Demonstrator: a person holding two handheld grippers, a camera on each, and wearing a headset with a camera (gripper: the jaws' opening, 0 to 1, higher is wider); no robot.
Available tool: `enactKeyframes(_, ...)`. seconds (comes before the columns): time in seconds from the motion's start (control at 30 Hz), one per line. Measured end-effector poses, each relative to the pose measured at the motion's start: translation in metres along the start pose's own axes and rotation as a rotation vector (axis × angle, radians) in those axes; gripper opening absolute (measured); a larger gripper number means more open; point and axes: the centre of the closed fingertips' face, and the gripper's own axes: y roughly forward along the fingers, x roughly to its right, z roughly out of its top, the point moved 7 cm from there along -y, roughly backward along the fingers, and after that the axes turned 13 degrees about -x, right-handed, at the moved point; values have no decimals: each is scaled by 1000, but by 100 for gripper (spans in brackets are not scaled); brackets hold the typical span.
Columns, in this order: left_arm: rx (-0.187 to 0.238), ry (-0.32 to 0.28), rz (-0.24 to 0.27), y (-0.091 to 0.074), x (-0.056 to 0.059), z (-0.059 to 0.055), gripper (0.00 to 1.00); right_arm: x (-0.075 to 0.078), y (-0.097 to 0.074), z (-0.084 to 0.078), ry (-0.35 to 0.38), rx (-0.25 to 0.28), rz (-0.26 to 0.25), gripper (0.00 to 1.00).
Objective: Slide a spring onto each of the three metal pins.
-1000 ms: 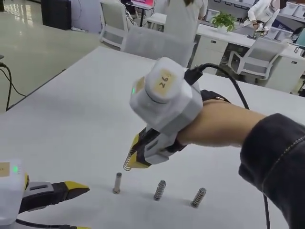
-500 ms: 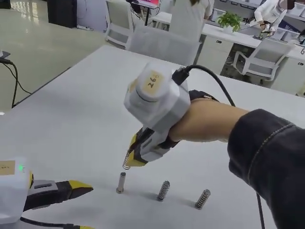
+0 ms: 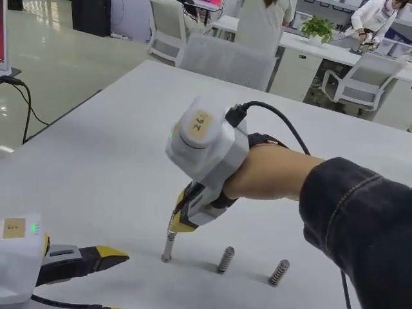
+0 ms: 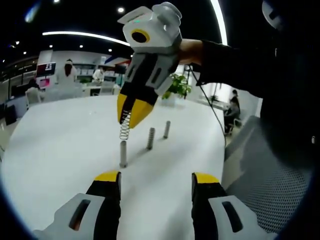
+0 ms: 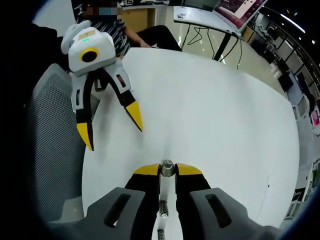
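Note:
Three metal pins stand in a row on the white table (image 3: 96, 167). The middle pin (image 3: 224, 259) and the right pin (image 3: 278, 272) each wear a spring. The left pin (image 3: 167, 248) is bare. My right gripper (image 3: 176, 223) hangs just above it, shut on a spring (image 3: 171, 224) whose lower end meets the pin's top. In the left gripper view the spring (image 4: 124, 127) hangs over the pin (image 4: 123, 154). The right gripper view has the spring (image 5: 167, 168) pinched between the jaws. My left gripper (image 3: 122, 283) rests open, low and to the left of the pins.
The table's left edge (image 3: 61, 119) drops to the floor. Office chairs (image 3: 225, 61) and desks with people stand beyond the far edge. A black cable (image 3: 283, 125) trails from the right gripper over the sleeve.
My right gripper has come down and slightly left with the spring, from above the left pin to its top. The left gripper has stayed put.

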Motion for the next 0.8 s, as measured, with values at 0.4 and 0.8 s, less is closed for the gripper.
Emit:
enactKeyframes(0.4, -3, -7, 0, -2, 0, -2, 50, 1, 10, -2, 14, -10, 12, 8)
enactKeyframes(0.8, -6, -12, -1, -1, -1, -4, 50, 1, 26, -3, 30, -21, 31, 8)
